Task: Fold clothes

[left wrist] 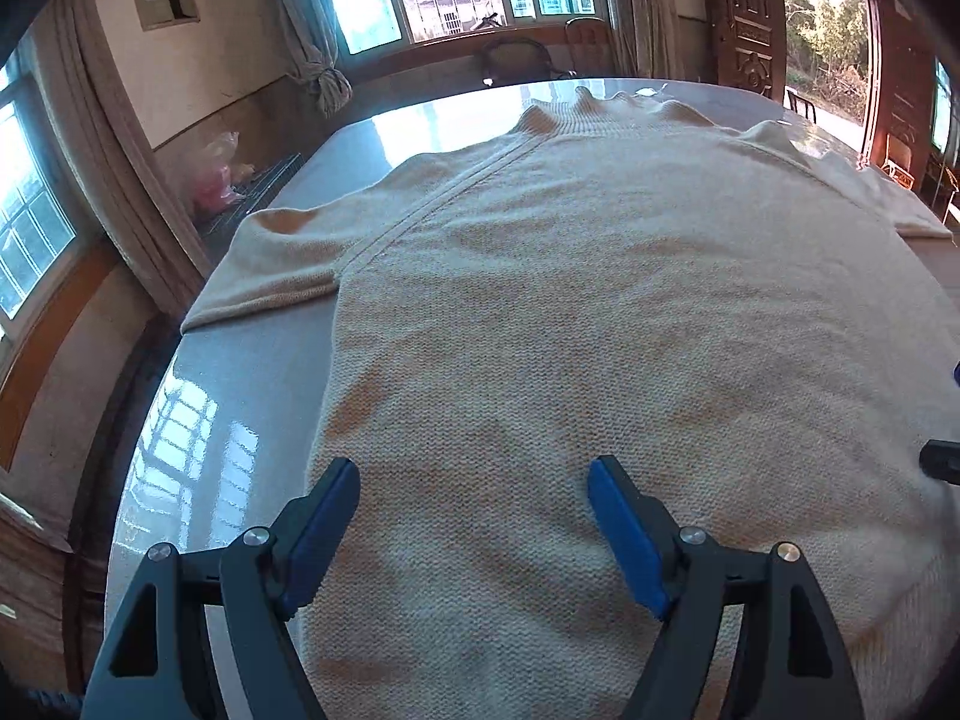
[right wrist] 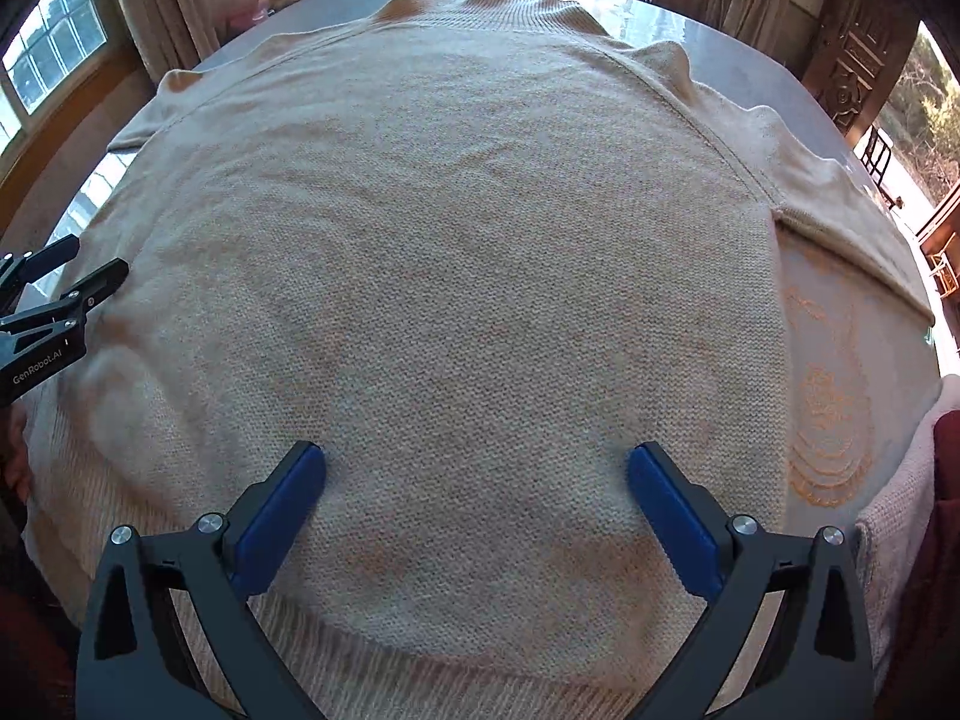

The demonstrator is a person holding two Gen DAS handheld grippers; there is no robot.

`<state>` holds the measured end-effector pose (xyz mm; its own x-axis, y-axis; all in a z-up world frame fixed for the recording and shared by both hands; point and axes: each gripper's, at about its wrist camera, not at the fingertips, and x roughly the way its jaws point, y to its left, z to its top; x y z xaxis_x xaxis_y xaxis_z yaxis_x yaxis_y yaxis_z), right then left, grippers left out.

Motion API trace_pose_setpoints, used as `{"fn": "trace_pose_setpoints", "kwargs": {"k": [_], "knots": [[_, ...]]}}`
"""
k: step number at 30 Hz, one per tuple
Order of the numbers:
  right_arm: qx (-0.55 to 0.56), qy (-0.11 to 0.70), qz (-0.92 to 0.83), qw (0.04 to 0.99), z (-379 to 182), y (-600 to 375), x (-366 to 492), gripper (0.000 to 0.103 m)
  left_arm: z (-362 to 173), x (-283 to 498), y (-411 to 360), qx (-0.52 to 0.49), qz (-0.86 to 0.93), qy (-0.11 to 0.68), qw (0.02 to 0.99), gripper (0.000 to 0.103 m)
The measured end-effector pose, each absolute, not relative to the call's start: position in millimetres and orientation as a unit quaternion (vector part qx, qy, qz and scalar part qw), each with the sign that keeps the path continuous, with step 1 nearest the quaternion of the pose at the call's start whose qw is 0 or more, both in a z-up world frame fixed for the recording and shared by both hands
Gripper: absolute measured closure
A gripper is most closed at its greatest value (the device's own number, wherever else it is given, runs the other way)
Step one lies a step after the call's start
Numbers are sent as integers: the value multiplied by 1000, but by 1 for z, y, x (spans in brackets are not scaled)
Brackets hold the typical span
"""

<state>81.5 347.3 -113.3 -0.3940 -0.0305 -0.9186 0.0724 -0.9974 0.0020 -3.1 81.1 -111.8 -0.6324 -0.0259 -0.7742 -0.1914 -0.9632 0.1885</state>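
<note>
Clearly, a cream knitted sweater [right wrist: 456,252] is laid flat across the glossy surface [left wrist: 240,396], its ribbed collar [right wrist: 510,6] at the far side and its ribbed hem [right wrist: 372,666] at the near edge, below both tools. One short sleeve [left wrist: 270,270] is spread to the left, the other [right wrist: 840,228] to the right over a pale embroidered cloth [right wrist: 834,414].

The left tool [left wrist: 474,534] is held with its blue pads [left wrist: 324,534] spread wide above the lower left part of the body, and nothing is pinched. The right tool [right wrist: 477,522] is likewise spread wide over the lower middle, empty.

The knit is judged soft, limp and fairly thick, light enough to be lifted by two pinches yet likely to sag and stretch between them. Some slip of the whole garment over the polished top can be expected when it is dragged. A hold is best taken at the hem corners or at a side edge, where a double layer with a firm rib can be nipped; the open middle would only bunch.
</note>
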Motion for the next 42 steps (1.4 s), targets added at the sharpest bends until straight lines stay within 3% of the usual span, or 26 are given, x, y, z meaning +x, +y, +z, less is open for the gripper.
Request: {"fn": "trace_pose_setpoints", "kwargs": {"k": [5,12,19,25,32,42], "knots": [[540,29,-839,56,-112,351,106,0,-106,1,72,-448,886,103,60,22],[513,-27,-857,43,-88,387,68,0,-92,-52,96,-410,908,64,49,23],[513,-237,-825,22,-79,492,27,0,-117,-88,110,-431,900,48,40,21],[513,-262,-815,-58,-58,588,9,0,-119,-89,107,-438,898,36,36,15],[460,-416,-765,-171,-58,759,-2,1,-120,-89,103,-442,896,26,31,11],[405,-590,-664,-218,-106,893,2,2,-119,-89,105,-442,896,32,20,8]]}}
